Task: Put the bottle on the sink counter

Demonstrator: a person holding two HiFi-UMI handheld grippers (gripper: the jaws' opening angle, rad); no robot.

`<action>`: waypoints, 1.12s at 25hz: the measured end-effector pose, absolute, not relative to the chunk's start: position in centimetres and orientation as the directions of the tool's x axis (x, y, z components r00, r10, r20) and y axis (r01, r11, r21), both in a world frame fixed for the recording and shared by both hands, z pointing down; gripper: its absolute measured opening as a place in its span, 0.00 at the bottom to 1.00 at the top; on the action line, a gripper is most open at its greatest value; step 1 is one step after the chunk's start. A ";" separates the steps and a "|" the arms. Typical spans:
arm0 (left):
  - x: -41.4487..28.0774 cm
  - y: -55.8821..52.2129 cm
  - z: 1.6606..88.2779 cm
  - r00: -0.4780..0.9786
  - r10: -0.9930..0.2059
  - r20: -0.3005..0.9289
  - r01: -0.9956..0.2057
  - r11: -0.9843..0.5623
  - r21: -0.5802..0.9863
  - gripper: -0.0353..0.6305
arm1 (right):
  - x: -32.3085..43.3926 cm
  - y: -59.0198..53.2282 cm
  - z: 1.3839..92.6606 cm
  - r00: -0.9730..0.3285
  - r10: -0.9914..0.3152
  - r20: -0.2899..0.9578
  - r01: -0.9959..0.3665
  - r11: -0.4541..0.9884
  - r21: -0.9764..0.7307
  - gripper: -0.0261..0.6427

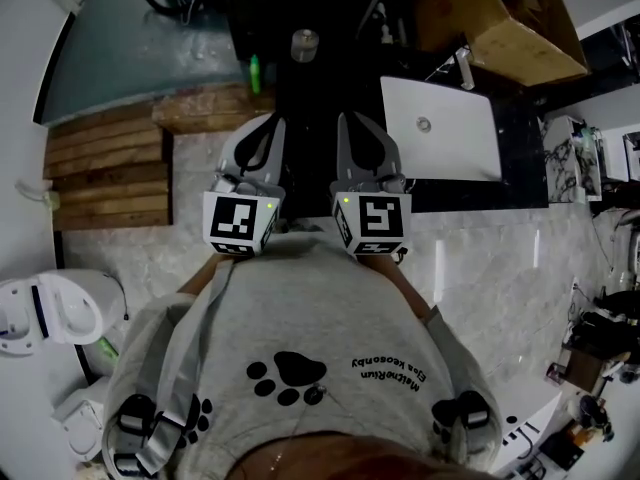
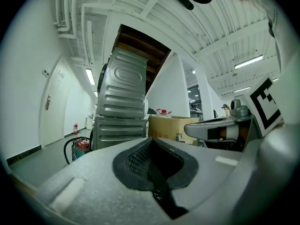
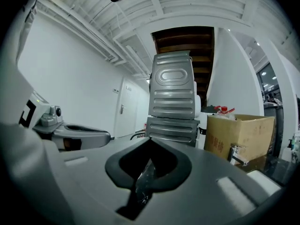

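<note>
Both grippers are held side by side in front of the person's chest and point forward over the black sink counter (image 1: 522,158). My left gripper (image 1: 271,121) (image 2: 151,140) is shut with nothing between its pads. The right gripper (image 1: 348,118) (image 3: 150,140) is likewise shut and empty. A red-capped bottle (image 3: 224,110) (image 2: 163,111) pokes out above the rim of a cardboard box (image 3: 239,136) (image 2: 169,126) ahead, well beyond both grippers. In the head view that box (image 1: 505,16) stands at the far right, and the bottle is not discernible there.
A white sink (image 1: 440,128) is set in the counter, with a faucet (image 3: 237,154) beside the box. Stacked grey machines (image 3: 172,102) (image 2: 121,104) stand straight ahead. A small green item (image 1: 254,73) lies far left of centre. Wooden boards (image 1: 108,173) and a toilet (image 1: 55,308) are at left.
</note>
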State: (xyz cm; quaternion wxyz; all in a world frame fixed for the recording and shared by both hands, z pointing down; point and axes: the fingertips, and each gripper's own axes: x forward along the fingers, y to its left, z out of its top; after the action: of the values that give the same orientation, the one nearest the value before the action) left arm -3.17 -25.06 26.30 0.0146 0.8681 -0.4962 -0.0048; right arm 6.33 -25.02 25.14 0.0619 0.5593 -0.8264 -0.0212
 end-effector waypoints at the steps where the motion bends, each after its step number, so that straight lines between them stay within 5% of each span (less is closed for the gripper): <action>1: -3.1 -25.1 26.2 0.500 -0.866 0.005 -0.866 -0.499 0.030 0.05 | 6.4 -25.1 25.3 -0.372 -0.925 0.080 -0.919 0.379 0.106 0.04; 28: -0.1 -24.4 28.7 0.431 -0.902 0.023 -0.902 -0.431 -0.007 0.05 | 7.1 -24.6 29.5 -0.510 -0.851 0.121 -0.848 0.521 0.091 0.04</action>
State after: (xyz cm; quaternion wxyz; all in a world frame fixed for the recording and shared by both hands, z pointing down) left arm -0.14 -24.41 28.68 0.0031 0.8458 -0.5333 0.0114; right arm 7.09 -24.56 29.47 0.0754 0.4891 -0.8689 -0.0102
